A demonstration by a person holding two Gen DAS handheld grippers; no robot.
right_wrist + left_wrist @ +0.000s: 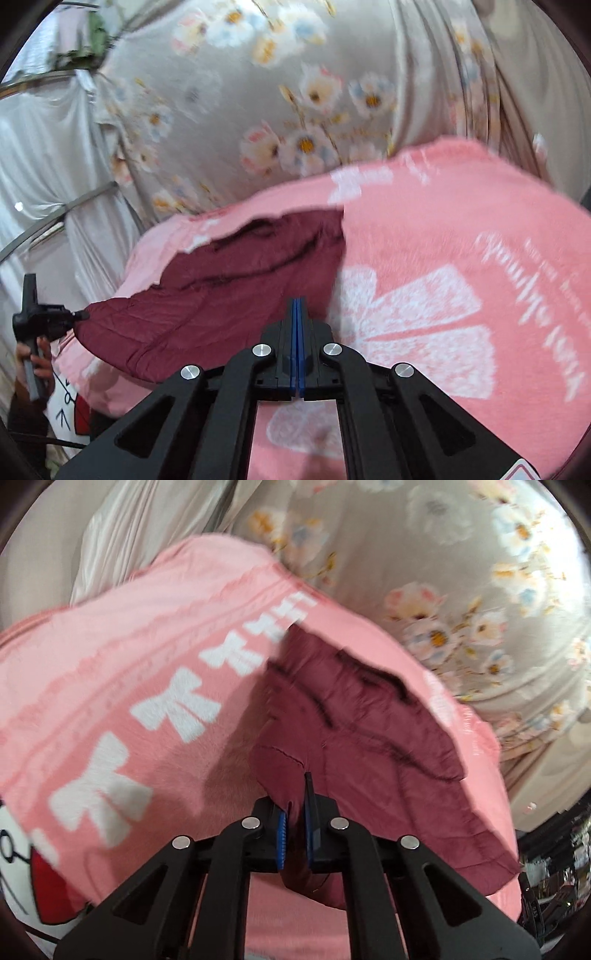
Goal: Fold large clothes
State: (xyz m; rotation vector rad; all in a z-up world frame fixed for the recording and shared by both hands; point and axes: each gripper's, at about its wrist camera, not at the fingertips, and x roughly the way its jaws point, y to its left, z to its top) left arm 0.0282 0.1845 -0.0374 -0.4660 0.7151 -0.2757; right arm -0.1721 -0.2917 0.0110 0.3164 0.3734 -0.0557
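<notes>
A: Where do we have the maroon garment [369, 738]?

B: It lies rumpled on our pink blanket [110, 657], running from the centre toward four o'clock in the left view. Our left gripper [296, 812] is pinched down on its near edge, with cloth between the blue pads.

A: And our right gripper [297, 332]?

B: Its blue pads are pressed fully together. Whether any cloth is caught there we cannot tell. The garment spreads toward nine o'clock, with the floral curtain [258, 92] at twelve.
</notes>
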